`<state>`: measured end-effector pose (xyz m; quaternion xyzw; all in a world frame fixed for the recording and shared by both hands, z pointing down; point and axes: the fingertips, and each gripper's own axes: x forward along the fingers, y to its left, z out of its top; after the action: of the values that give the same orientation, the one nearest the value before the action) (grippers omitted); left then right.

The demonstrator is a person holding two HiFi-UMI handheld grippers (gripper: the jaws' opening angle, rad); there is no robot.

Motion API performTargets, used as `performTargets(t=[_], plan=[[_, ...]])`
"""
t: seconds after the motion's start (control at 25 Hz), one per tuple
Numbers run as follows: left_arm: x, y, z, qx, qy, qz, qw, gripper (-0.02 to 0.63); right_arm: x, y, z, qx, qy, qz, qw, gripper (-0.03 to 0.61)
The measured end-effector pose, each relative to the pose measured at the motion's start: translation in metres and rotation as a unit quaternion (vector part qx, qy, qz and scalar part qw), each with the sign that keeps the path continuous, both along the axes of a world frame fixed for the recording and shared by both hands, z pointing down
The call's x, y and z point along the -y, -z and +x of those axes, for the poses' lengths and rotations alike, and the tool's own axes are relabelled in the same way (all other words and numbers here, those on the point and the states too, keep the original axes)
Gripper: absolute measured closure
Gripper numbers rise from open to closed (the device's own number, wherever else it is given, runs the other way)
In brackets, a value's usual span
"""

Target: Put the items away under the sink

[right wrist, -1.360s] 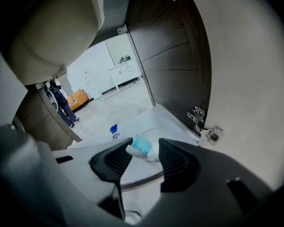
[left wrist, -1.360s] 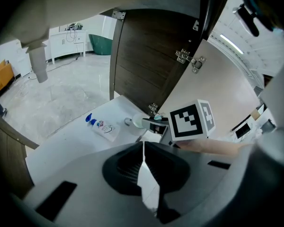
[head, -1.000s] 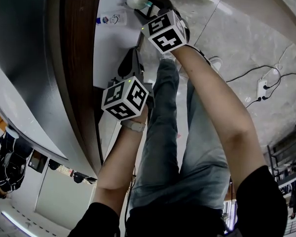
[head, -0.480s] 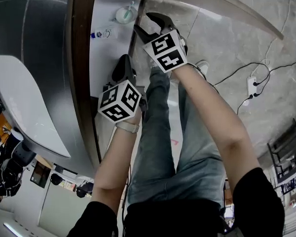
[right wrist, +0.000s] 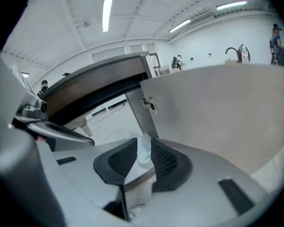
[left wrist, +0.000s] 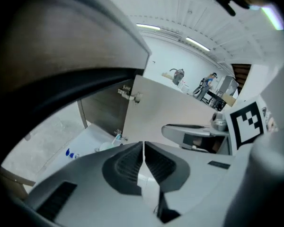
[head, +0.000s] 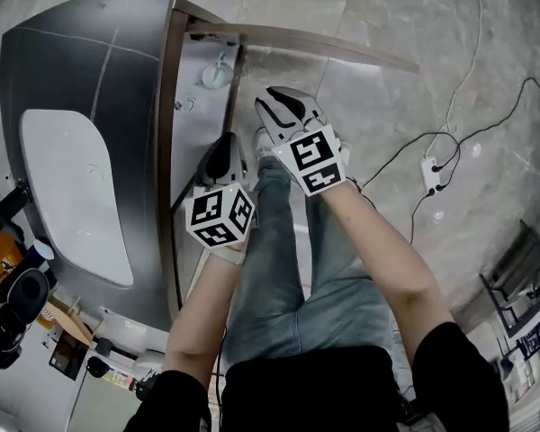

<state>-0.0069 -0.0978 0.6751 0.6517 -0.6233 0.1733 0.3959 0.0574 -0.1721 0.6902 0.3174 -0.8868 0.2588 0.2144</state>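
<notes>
Step in hand: withdrawal after stowing. The round white-and-green container (head: 215, 75) and the small blue-capped bottle (head: 187, 104) sit on the cabinet floor (head: 201, 142) just inside the open cabinet door (head: 297, 41), so we judge the next move is shutting that door. Left gripper (head: 226, 142): jaws together, empty. Right gripper (head: 272, 99): jaws narrow, just closed in from wide, nothing between; against the earlier frame, we find both grippers further back from the door.
</notes>
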Motion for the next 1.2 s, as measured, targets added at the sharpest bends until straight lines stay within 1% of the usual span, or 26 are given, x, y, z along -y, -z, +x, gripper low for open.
performTargets(t=[0.16, 0.4, 0.52, 0.76, 0.88, 1.04, 1.2], plan=[[0.011, 0.043, 0.017, 0.014, -0.028, 0.04, 0.9987, 0.584, -0.002, 0.054, 0.027, 0.009, -0.011, 0.017, 1.0, 0.507], [0.014, 0.116, 0.041, 0.025, -0.072, 0.076, 0.9942, 0.584, -0.011, 0.143, 0.059, 0.031, -0.031, 0.037, 0.998, 0.516], [0.018, 0.154, 0.051, 0.022, -0.086, 0.095, 0.9915, 0.584, -0.011, 0.185, 0.077, 0.039, -0.045, 0.052, 0.997, 0.517], [0.022, 0.228, 0.06, 0.011, -0.101, 0.124, 0.987, 0.584, -0.015, 0.263, 0.119, 0.043, -0.08, 0.082, 0.992, 0.517], [0.022, 0.258, 0.066, 0.016, -0.11, 0.139, 0.984, 0.584, -0.018, 0.292, 0.141, 0.041, -0.092, 0.101, 0.99, 0.517], [0.022, 0.292, 0.071, 0.024, -0.125, 0.159, 0.9791, 0.584, -0.023, 0.319, 0.161, 0.041, -0.105, 0.109, 0.988, 0.517], [0.025, 0.325, 0.083, 0.024, -0.15, 0.183, 0.9713, 0.584, -0.028, 0.36, 0.176, 0.047, -0.116, 0.134, 0.983, 0.517]])
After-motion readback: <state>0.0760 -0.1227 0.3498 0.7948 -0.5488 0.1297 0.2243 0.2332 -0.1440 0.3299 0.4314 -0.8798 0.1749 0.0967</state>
